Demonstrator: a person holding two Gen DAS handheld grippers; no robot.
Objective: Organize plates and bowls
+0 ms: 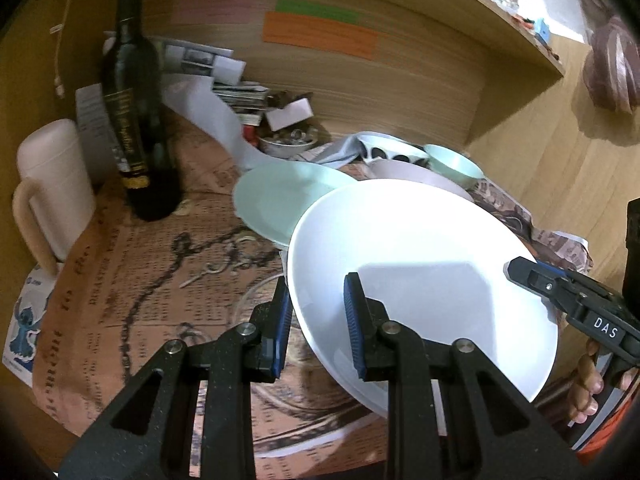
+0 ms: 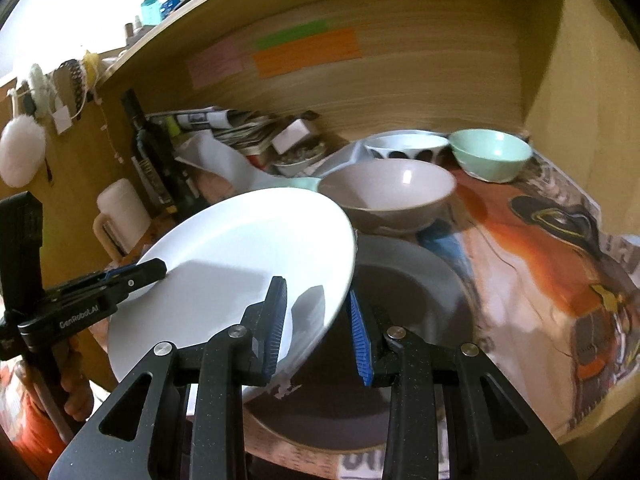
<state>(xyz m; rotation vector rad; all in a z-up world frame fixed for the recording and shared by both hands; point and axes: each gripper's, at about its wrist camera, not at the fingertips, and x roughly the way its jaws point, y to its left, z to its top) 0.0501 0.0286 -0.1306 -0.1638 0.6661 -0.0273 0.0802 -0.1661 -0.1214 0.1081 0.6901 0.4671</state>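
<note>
A white plate (image 1: 420, 256) (image 2: 248, 248) hangs tilted above the table, held at two sides. My left gripper (image 1: 318, 328) is shut on its left rim, the blue pads either side of the edge; it also shows in the right wrist view as the left gripper (image 2: 154, 271). My right gripper (image 2: 318, 332) is shut on the opposite rim and enters the left wrist view as the right gripper (image 1: 520, 270). Under the white plate lies a grey plate (image 2: 408, 276). Behind are a mint plate (image 1: 276, 200), a mauve bowl (image 2: 388, 196), a white bowl with black dots (image 2: 404, 146) and a mint bowl (image 2: 492, 154).
A dark bottle (image 1: 136, 100) and a cream mug (image 1: 52, 184) stand at the left. Papers and a small bowl of clutter (image 1: 284, 144) lie at the back. A printed cloth (image 1: 152, 280) covers the table, with wooden walls behind and a shelf (image 1: 520, 28) overhead.
</note>
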